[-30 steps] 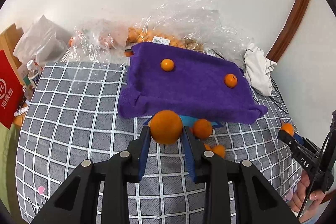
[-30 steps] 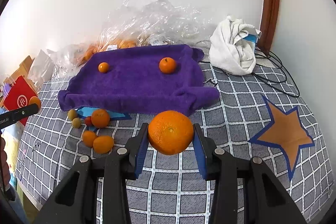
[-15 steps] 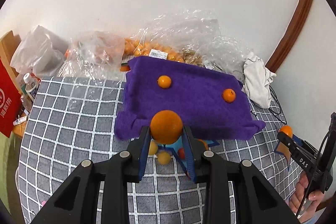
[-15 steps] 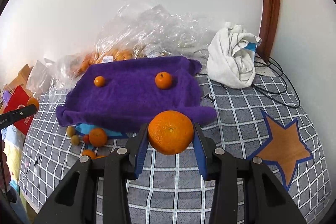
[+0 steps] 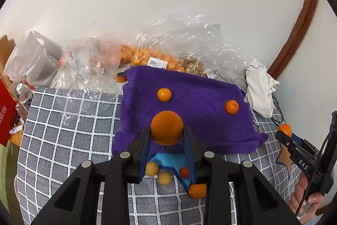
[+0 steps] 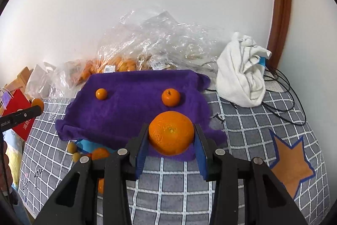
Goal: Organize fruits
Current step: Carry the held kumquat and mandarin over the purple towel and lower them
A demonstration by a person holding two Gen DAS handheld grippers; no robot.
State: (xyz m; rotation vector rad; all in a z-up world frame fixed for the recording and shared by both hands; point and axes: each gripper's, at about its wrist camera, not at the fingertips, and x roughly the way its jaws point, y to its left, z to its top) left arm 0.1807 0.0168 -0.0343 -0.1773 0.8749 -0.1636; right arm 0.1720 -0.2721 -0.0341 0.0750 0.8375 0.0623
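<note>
Both grippers carry fruit toward the purple towel (image 6: 134, 107), taken here as the landmark. The left gripper (image 5: 167, 141) is clamped on a smooth orange (image 5: 166, 127); the right gripper (image 6: 171, 140) is clamped on a larger, dimpled orange (image 6: 171, 133). In each wrist view the blue pads press against the fruit's sides.

Change over the last second: in both views the towel has risen in the frame and slid beneath the held fruit. A second ago each orange stood over the checked tablecloth (image 6: 242, 123), short of the towel's near edge; now each appears over the towel's near fold. The grip itself has not changed.

Two small oranges already lie on the towel, one toward its far left (image 6: 101, 94) and one toward its far right (image 6: 171, 97), well apart. Loose small fruit (image 5: 164, 178) remains off the towel, just in front of its near edge, on the tablecloth and a blue patch (image 5: 168, 160). Clear plastic bags (image 6: 147, 43) of fruit lie behind the towel's far edge; a white cloth (image 6: 242, 77) lies to its right.

Interpretation: the transport step appears nearly complete, and release onto the towel seems the next step. Height above the towel cannot be judged. Round fruit may roll on the rumpled near fold, so placement further in looks safer.
</note>
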